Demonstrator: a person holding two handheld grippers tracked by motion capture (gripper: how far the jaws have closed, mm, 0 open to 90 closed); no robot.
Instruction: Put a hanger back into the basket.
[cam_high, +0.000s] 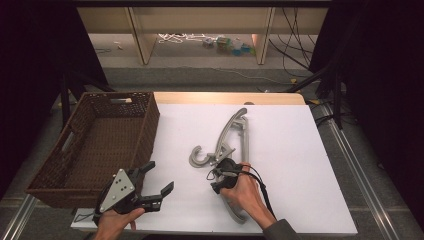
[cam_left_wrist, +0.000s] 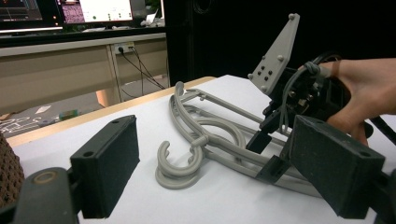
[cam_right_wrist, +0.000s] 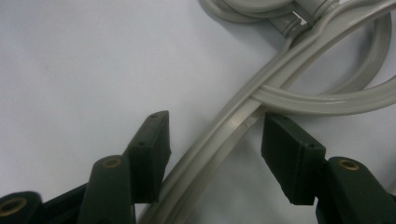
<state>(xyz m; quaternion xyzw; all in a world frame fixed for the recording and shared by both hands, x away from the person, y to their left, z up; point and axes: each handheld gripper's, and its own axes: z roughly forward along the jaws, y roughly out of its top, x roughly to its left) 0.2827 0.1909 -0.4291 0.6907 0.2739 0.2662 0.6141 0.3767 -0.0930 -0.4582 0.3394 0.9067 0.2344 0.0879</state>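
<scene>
A white table (cam_high: 300, 165) carries everything. A brown wicker basket (cam_high: 100, 140) sits at the table's left edge. Two grey hangers (cam_high: 235, 137) lie crossed near the table's middle, hooks toward the basket. The right gripper (cam_right_wrist: 215, 140) is lowered over them, jaws partly apart with a hanger arm between the pads, not yet pinched. The left gripper (cam_high: 157, 180) hovers beside the basket, left of the hangers, jaws wide and empty.

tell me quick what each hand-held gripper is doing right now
left hand-held gripper: open, holding nothing.
right hand-held gripper: open, jaws either side of the grey hangers, not yet gripping.
</scene>
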